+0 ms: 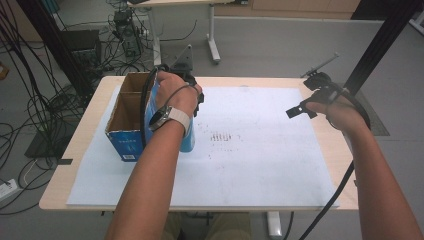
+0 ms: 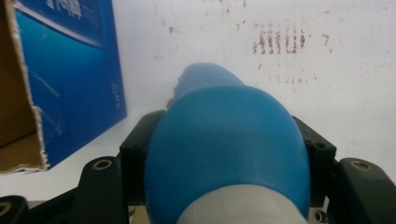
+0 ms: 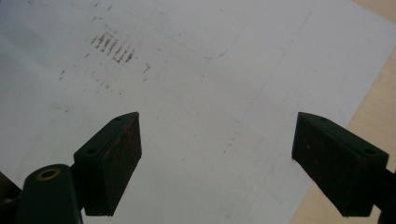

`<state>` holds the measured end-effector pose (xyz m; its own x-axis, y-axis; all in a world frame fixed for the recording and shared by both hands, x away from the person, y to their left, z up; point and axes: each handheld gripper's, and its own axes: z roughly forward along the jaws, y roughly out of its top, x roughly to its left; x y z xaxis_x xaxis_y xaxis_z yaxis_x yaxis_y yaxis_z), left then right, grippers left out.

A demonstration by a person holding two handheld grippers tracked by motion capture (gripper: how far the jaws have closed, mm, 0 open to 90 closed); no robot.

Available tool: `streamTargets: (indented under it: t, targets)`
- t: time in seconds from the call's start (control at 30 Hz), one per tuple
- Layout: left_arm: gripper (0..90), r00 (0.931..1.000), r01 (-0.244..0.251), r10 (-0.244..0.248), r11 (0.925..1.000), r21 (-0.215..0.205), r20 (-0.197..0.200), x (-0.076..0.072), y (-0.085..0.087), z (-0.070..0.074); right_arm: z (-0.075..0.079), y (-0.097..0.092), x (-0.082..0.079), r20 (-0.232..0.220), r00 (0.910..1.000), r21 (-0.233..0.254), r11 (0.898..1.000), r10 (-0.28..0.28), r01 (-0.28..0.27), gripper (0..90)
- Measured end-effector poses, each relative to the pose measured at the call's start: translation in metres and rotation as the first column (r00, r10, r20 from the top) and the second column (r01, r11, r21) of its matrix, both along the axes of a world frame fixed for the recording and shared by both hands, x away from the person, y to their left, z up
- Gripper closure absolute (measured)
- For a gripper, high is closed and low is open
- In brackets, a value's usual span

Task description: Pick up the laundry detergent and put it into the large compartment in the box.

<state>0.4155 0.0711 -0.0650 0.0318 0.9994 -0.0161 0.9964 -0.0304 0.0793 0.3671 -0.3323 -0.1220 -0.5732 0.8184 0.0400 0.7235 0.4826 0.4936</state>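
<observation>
Nearest the person, 2 bare forearms reach in over a white sheet (image 1: 260, 165) that covers most of the wooden table (image 1: 75, 165). The sheet carries a patch of short brown marks (image 3: 112, 48) near its middle, likely wear from past gripping.

The left gripper (image 2: 224, 154) pinches a blue bottle (image 2: 224, 140) between its 2 jaws, 1 black jaw pressing each side of the rounded body. The bottle is smooth matte blue plastic, narrowing to a blunt tip that points away from the camera, with a ribbed white band at the near end. In the high view it hangs under the left hand (image 1: 177, 95), just beside the right wall of an open cardboard box (image 1: 127, 117), so I judge it is being either put into or taken from that box; which cannot be told. The box has blue printed sides, brown inside walls and a divider making 2 compartments, and it stands on the sheet's left part.

The right gripper (image 3: 215, 158) is spread wide and holds nothing. It hovers near the sheet's right edge, well apart from the box, probably kept clear to leave the left hand room.
</observation>
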Motion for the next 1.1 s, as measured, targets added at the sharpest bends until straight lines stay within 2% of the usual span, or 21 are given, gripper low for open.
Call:
streamTargets:
  t: [0.07,0.17,0.27,0.53,0.97,1.1]
  targets:
    - [38.2,1.0000,-0.001,0.001,1.0000,-0.005,0.004,0.000,0.002,0.009,0.000,0.001,-0.001,0.001,1.0000,0.002,1.000,-0.001,0.001,15.7]
    - [38.2,1.0000,0.001,-0.001,0.9999,-0.010,0.007,-0.001,0.005,0.016,0.001,0.001,-0.001,0.000,1.0000,0.001,1.000,-0.001,0.001,15.7]
    - [38.3,0.9998,-0.003,0.003,0.9999,-0.014,0.022,-0.003,0.006,0.031,0.001,0.002,-0.001,0.004,1.0000,0.000,1.000,0.002,-0.002,15.7]
    - [38.2,0.9992,0.006,-0.006,1.0000,0.000,0.039,-0.007,0.002,0.049,0.003,0.002,-0.003,0.007,1.0000,0.000,1.000,-0.001,0.001,15.7]
    - [38.2,0.9991,0.018,-0.018,0.9997,-0.014,0.039,-0.006,0.006,0.077,0.005,0.000,-0.005,0.006,1.0000,-0.002,1.000,-0.006,0.006,15.7]
    - [38.2,0.9985,0.028,-0.028,0.9996,-0.009,0.047,-0.008,0.004,0.091,0.007,-0.001,-0.006,0.009,0.9999,-0.001,1.000,-0.010,0.010,15.7]
